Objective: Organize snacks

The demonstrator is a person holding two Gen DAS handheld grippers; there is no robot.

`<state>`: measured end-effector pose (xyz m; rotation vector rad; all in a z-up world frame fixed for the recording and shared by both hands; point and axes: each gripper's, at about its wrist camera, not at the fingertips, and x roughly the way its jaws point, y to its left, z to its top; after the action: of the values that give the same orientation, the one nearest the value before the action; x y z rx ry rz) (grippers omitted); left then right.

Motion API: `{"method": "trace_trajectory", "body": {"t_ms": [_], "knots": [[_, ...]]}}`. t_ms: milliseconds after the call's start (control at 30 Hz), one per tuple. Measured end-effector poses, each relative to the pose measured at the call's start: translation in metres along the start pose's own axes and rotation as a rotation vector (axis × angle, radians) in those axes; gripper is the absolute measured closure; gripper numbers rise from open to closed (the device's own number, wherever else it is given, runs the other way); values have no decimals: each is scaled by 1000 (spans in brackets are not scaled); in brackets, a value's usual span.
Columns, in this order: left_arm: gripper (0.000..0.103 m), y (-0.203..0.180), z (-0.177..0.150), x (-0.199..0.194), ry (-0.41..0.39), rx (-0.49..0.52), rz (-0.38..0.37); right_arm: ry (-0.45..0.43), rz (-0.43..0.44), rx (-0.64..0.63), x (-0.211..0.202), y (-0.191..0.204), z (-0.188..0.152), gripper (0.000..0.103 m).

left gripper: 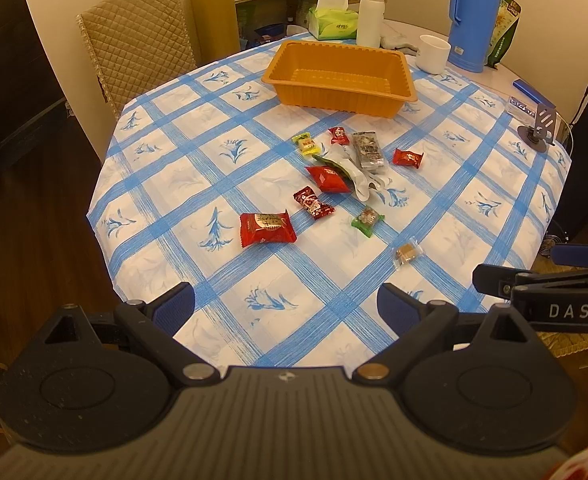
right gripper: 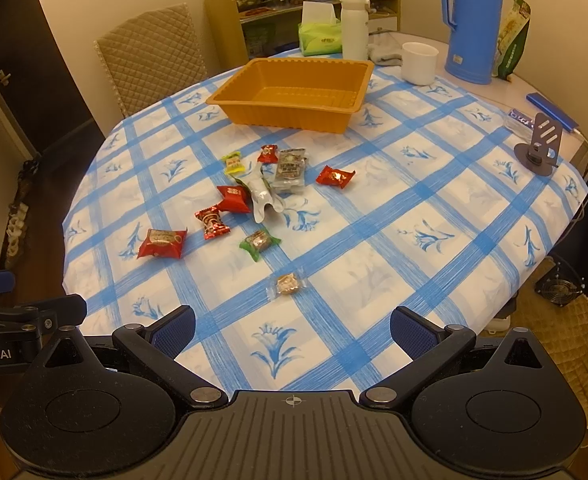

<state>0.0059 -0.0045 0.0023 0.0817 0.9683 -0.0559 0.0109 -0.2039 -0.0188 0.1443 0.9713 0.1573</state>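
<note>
Several wrapped snacks lie scattered mid-table: a large red packet [left gripper: 267,229] [right gripper: 161,243], a red candy [left gripper: 314,202], a green candy [left gripper: 368,220] [right gripper: 259,243], a clear-wrapped brown sweet [left gripper: 406,254] [right gripper: 287,284], a red pouch [left gripper: 329,179], a grey packet [left gripper: 369,150] [right gripper: 289,170], a yellow candy [left gripper: 306,144] and a lone red candy [left gripper: 408,157] [right gripper: 335,176]. An empty orange tray [left gripper: 340,58] [right gripper: 350,65] stands beyond them. My left gripper [left gripper: 285,304] is open and empty above the near table edge. My right gripper [right gripper: 292,326] is open and empty too, beside it.
The table [left gripper: 197,184] has a blue-checked cloth. At its far side stand a tissue box [left gripper: 332,24], a white bottle [left gripper: 370,16], a white cup [left gripper: 434,54], a blue thermos [left gripper: 478,12] and a green bag [left gripper: 504,32]. A phone stand [right gripper: 540,146] sits right. A quilted chair [left gripper: 137,36] stands left.
</note>
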Motion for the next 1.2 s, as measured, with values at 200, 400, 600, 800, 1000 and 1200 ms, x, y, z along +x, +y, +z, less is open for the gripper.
{"method": "trace_trajectory", "body": {"t_ms": [200, 400, 600, 800, 1000, 1200], "knots": [[6, 2, 2, 3, -2, -3, 3, -4, 8, -2, 0, -3, -1, 0], [6, 4, 3, 8, -16, -13, 30, -23, 18, -37, 6, -15, -1, 0], [6, 2, -2, 16, -27, -34, 69, -30, 76, -78, 10, -28, -6, 0], [6, -6, -12, 26, -27, -67, 79, -26, 137, -106, 19, -47, -13, 0], [6, -16, -24, 35, -31, -98, 88, -29, 172, -117, 28, -65, -17, 16], [9, -19, -33, 42, -30, -91, 108, 15, 224, -98, 42, -70, -22, 19]]}}
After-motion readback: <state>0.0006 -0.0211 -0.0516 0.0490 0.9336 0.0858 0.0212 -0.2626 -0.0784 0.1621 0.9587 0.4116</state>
